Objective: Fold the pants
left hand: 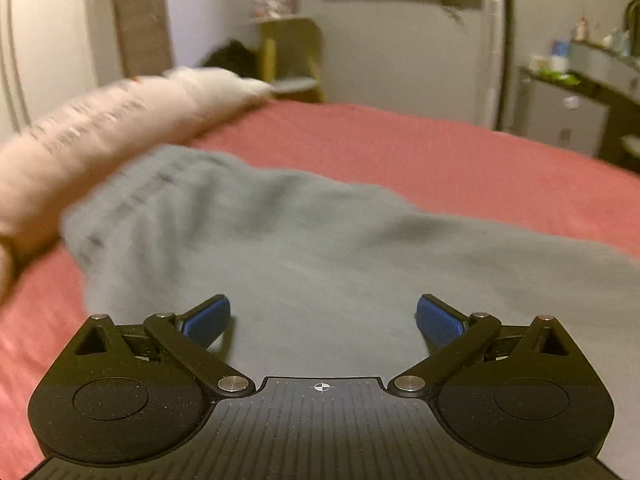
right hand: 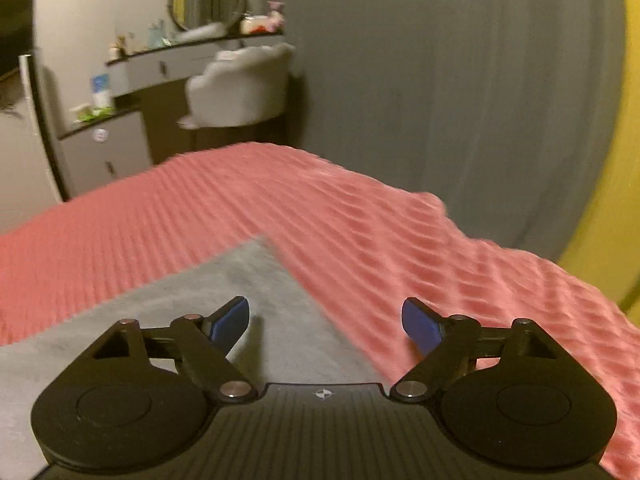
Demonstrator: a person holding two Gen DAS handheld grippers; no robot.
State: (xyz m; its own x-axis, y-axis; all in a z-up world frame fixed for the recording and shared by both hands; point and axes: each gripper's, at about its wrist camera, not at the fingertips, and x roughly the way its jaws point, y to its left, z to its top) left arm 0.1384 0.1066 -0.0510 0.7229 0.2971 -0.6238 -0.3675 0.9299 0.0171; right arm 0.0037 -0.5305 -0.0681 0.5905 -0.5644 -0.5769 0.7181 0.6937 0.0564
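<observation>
Grey pants (left hand: 304, 240) lie rumpled on the pink-covered bed (left hand: 440, 152); left gripper (left hand: 323, 320) and right gripper (right hand: 326, 322) both gape, empty.

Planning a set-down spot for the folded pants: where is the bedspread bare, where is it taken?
Bare: the red bedspread beyond the grey pants toward the far edge, and the ribbed stretch right of the pants' corner. Crowded: the left side, where the white pillow borders the pants. Both tongs, left and right, hang open over the fabric.

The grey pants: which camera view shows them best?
The left wrist view: the grey pants fill its middle, with the gathered waistband, though blurred. The right wrist view shows only one flat corner of them on the pink bedspread.
</observation>
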